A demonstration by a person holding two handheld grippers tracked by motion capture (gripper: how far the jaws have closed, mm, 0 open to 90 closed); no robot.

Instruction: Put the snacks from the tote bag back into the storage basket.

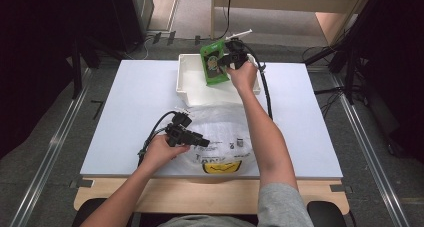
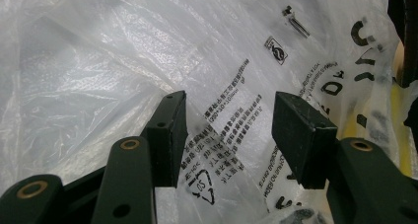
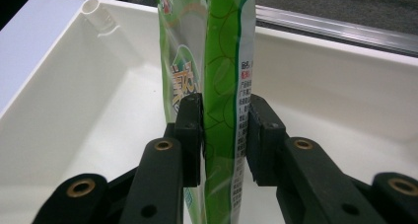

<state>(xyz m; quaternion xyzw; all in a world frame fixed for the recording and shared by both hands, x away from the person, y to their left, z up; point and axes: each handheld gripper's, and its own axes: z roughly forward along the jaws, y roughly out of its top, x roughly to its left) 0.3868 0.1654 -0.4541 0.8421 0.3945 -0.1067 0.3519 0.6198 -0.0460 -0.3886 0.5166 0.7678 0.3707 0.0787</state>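
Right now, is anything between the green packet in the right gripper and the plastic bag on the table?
Nothing visible. The right gripper holds the green packet over the white tray; the plastic bag lies just beyond the tray's near wall, with the left gripper resting on it.

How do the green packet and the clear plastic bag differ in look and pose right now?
The green packet is opaque and brightly printed; the plastic bag is see-through with black print and a yellow mark. The packet stands upright over the white bin, pinched in the right tool; the bag lies crumpled flat on the table under the open left tool. Both are thin printed plastic.
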